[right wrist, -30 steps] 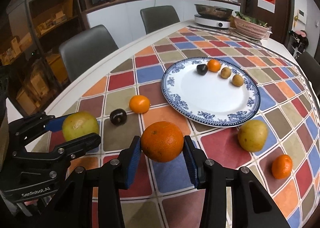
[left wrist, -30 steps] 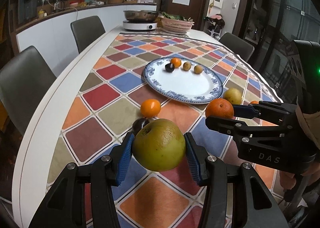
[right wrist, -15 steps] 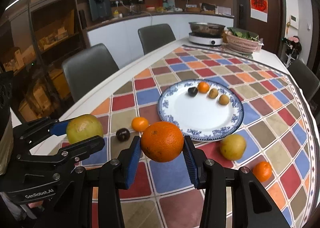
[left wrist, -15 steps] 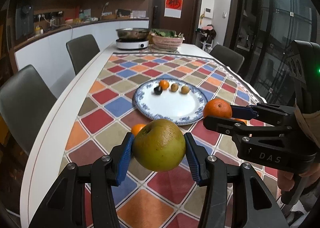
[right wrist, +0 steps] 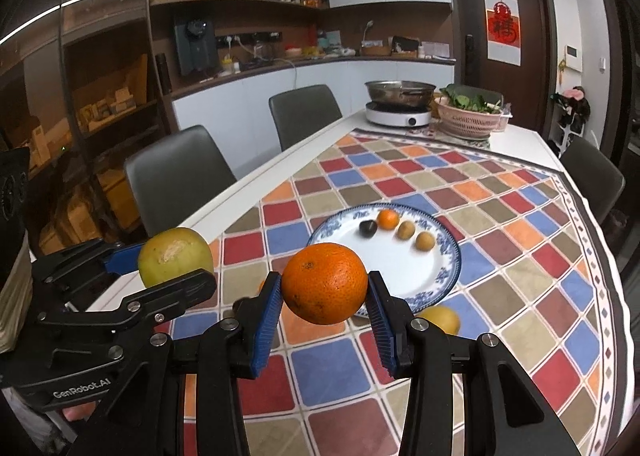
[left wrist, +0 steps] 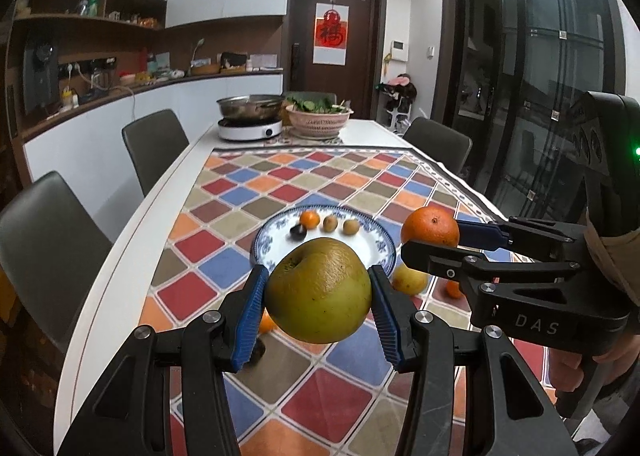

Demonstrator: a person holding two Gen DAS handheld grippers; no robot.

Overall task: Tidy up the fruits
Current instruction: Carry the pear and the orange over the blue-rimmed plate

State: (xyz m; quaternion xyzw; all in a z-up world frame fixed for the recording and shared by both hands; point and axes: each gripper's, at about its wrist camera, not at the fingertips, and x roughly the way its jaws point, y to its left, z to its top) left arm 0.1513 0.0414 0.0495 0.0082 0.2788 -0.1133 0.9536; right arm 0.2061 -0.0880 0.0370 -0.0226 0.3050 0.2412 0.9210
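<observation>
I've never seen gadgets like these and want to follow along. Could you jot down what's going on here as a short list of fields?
left tool: shut on the green-yellow pear, held above the table
right tool: shut on the large orange, also in the air
plate: blue-rimmed, holds one dark fruit, one small orange, two brownish fruits
surface: checkered tablecloth
far end: pan on cooker, basket of greens

indoor light, dim left | fisheye-bent, dark corners | slight blur
</observation>
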